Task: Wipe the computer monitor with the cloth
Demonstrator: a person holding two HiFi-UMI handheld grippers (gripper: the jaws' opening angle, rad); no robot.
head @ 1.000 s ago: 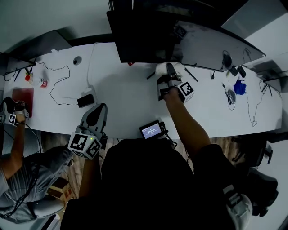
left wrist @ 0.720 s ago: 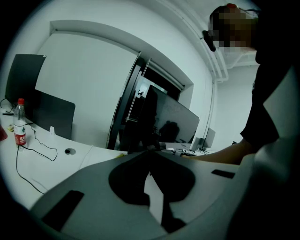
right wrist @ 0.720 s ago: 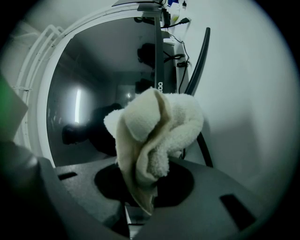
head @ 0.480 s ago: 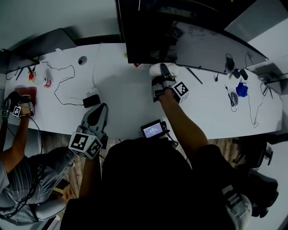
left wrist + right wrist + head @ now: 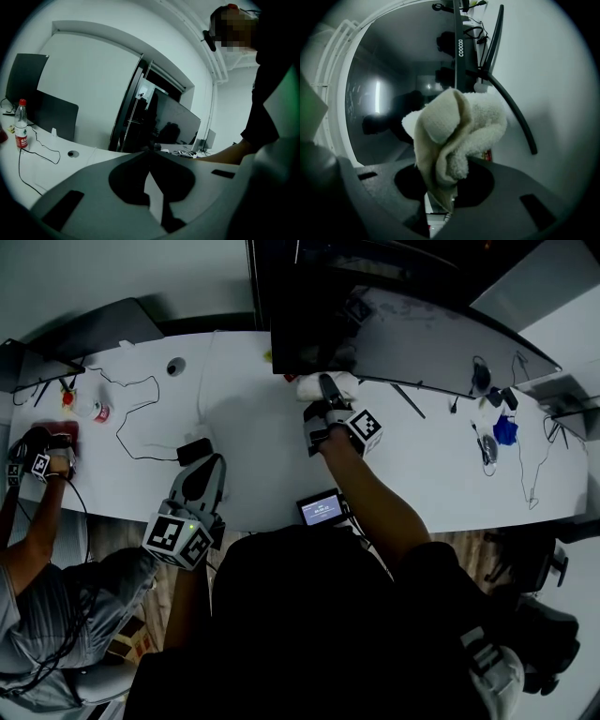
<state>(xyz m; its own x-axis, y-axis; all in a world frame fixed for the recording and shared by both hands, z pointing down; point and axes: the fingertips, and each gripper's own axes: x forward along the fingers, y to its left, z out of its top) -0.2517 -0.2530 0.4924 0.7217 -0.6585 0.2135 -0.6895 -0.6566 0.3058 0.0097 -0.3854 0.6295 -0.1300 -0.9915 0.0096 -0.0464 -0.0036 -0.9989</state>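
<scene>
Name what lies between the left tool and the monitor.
Head view: a small black box with a cable, just ahead of the left tool; then bare desk to the monitor.

white desk (image 5: 262,442) | bottle (image 5: 20,126) upright at left | black adapter (image 5: 194,449) mid-desk | small lit screen (image 5: 321,509) at near edge

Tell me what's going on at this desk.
A person with a gripper in each hand is cleaning the monitor. The right gripper is shut on a cloth, bunched up at the monitor's lower edge. The left gripper is shut and empty, held low near the desk's front edge.
</scene>
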